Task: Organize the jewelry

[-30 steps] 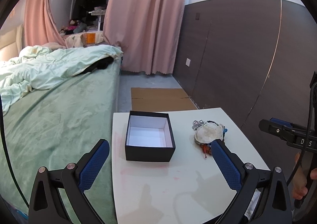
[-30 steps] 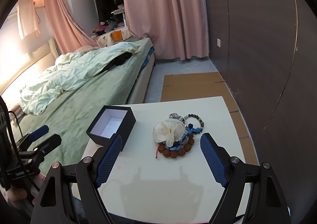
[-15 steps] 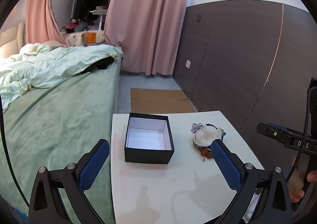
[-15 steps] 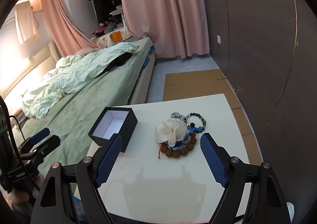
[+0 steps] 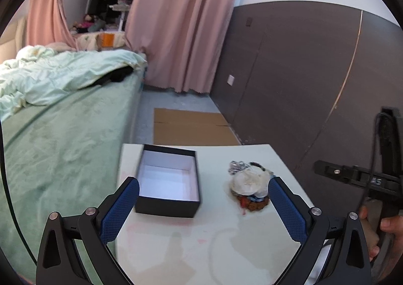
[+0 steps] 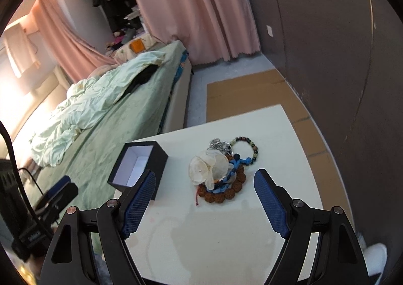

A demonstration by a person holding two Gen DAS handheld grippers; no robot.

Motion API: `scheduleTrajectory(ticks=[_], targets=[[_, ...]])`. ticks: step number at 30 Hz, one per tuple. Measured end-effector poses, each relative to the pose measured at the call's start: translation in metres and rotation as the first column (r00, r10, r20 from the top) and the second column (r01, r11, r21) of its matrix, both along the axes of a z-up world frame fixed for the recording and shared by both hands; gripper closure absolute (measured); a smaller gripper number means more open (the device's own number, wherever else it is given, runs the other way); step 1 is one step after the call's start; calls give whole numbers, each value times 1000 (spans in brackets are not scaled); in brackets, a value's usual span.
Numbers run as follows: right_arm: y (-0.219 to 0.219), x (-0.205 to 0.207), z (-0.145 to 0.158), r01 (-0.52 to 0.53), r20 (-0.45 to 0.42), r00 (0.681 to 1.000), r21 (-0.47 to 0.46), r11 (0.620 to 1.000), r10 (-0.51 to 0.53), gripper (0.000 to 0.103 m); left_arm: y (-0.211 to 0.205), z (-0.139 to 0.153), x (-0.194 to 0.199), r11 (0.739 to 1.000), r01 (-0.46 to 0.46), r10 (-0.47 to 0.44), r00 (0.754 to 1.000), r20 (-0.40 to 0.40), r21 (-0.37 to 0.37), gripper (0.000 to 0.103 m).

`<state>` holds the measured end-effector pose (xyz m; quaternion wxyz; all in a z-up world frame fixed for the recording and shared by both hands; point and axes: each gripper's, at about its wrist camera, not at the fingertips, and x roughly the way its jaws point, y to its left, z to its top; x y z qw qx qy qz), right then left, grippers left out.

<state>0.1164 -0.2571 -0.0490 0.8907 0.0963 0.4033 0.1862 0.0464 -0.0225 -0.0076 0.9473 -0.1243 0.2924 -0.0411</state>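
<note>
A black box [image 5: 168,205] with a white inside stands open on the white table [image 5: 226,247]; I see nothing inside it. To its right lies a jewelry pile [image 5: 249,186]. In the right wrist view the pile shows a white flower piece [image 6: 207,167], a brown bead bracelet [image 6: 226,193], a blue cord [image 6: 235,166], a silver piece [image 6: 220,145] and a dark bead bracelet [image 6: 248,146]. My left gripper [image 5: 202,183] is open above the table's near side, holding nothing. My right gripper [image 6: 205,174] hovers before the pile, its jaws closing slightly with nothing pressed between them. The box [image 6: 138,166] sits left of it.
A bed with a green cover [image 5: 63,146] runs along the table's left edge. Flat cardboard [image 5: 189,128] lies on the floor beyond the table. A dark panelled wall [image 5: 302,83] stands to the right. A person's hand [image 5: 388,224] holds the right gripper's handle.
The right wrist view has tilted and come closer to the jewelry pile. The left wrist view has shifted so the box and pile sit nearer its fingers.
</note>
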Motion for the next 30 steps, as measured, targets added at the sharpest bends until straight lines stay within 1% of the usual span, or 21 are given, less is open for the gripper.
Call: scheduleTrajectory(ticks=[4,5,10,12,14,17,18,21,26,30], targets=[[-13,18,-17,37,-102,994,50,998,-31,36,-9,-4,11,999,30,-30,999,-11,-22,2],[-18,23,-21,50,-124,991,58,997,-43,39,-12,-6,14,999,34,-35,999,-17,-22,5],[-36,40,-34,122,-185,977,81,989,-106,39,-24,-16,31,998,48,-50,998,-46,-40,15],[-42,45,-36,139,-202,972,94,986,-118,39,-30,-20,39,998,55,-57,997,-59,-43,21],[-48,50,-39,155,-216,968,103,983,-130,39,-35,-24,45,996,68,-72,995,-67,-50,23],[-54,55,-43,168,-238,962,123,978,-136,39,-44,-30,54,994,88,-92,993,-77,-61,27],[-56,57,-44,172,-248,959,131,976,-135,43,-47,-33,58,993,95,-101,992,-80,-67,30],[-61,63,-51,192,-291,947,179,965,-134,49,-56,-40,67,990,111,-119,989,-93,-88,35],[-65,76,-68,237,-378,917,266,934,-125,50,-76,-53,84,983,152,-165,979,-120,-106,39],[-66,83,-75,260,-407,904,283,923,-130,51,-89,-65,96,979,178,-192,970,-150,-104,46]])
